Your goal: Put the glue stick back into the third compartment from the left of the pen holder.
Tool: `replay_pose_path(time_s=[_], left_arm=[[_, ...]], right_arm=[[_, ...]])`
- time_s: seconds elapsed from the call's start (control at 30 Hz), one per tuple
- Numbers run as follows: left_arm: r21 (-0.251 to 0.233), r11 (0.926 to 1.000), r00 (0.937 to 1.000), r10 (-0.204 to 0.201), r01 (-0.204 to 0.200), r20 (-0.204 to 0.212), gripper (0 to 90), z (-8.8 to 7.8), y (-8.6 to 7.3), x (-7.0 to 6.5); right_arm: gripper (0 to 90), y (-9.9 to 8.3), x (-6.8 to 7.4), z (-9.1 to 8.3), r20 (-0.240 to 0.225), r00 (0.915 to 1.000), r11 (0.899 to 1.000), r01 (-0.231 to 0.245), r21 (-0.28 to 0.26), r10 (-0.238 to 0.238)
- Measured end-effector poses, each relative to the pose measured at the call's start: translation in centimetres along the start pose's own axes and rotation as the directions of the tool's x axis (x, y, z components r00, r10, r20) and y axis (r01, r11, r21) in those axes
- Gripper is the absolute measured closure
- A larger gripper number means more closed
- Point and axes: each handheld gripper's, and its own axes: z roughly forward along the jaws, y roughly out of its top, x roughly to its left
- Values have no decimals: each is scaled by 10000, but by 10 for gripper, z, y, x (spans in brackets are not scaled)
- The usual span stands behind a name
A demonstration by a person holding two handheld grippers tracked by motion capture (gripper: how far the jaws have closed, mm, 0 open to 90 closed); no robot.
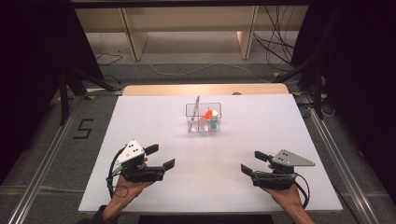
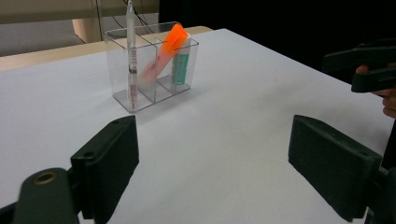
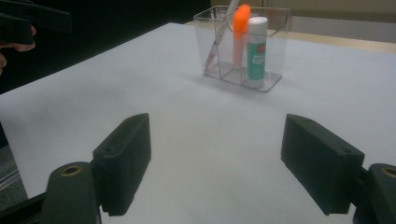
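Observation:
A clear plastic organizer [image 1: 191, 116] stands at the middle of the white table [image 1: 149, 121], toward its far side. It holds a slim pen [image 2: 132, 56], a leaning orange highlighter [image 2: 163, 51] and a green and white glue stick [image 2: 181, 63]. My left gripper [image 1: 160, 156] is held near the front left of the table, open, with nothing between its jaws. At the front right, my right gripper [image 1: 253, 162] is also open and holds nothing. Both point inward toward the organizer [image 3: 275, 42], well short of it. The left gripper view catches the right gripper [image 2: 369, 70] at its right edge.
A wooden strip [image 1: 205, 89] runs along the table's far edge. Behind it stand wooden shelves [image 1: 187, 28], with cables [image 1: 280, 42] on the floor. Black stands [image 1: 70, 79] and metal rails [image 1: 42, 163] flank the table. A taped "5" [image 1: 82, 129] marks the floor at left.

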Motion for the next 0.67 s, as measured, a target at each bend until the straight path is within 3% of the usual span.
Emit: replay_pose_path(time_s=[0.67], left_arm=[[2, 10000, 10000, 87, -87, -31, 158, -1, 0, 1]], right_arm=[[252, 2, 0, 1, 0, 10000, 10000, -15, -35, 15]])
